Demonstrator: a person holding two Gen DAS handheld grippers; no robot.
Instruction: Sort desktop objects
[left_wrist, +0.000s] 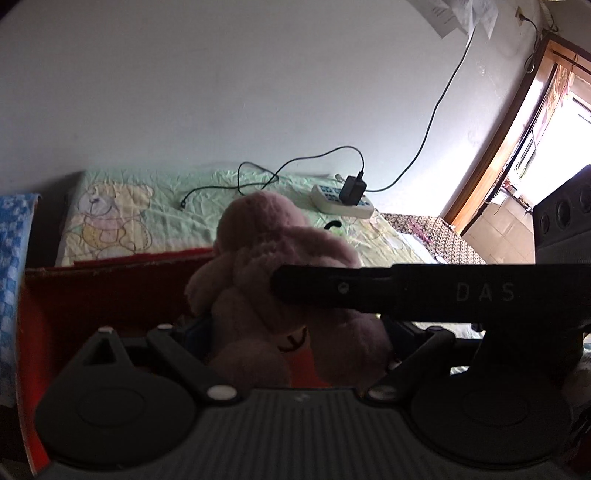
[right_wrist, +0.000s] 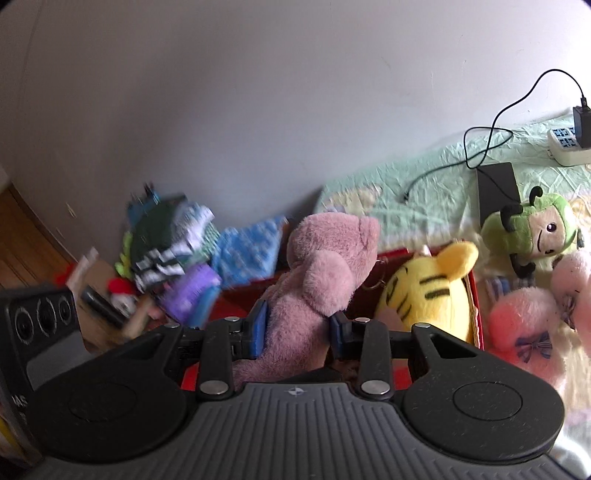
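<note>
right gripper (right_wrist: 297, 330) pinching pink plush (right_wrist: 325, 269), held up over red box (right_wrist: 476, 306) | left gripper (left_wrist: 295, 339) fingers hidden behind same plush; grip can't tell | yellow tiger (right_wrist: 428, 291) in box; green plush (right_wrist: 532, 232) on bed beside box

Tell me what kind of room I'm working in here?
Most likely a bedroom: the work surface looks like a bed under a cartoon-print sheet, with a power strip lying on it, plush toys such as the green one, and a pile of folded clothes by the wall.
</note>
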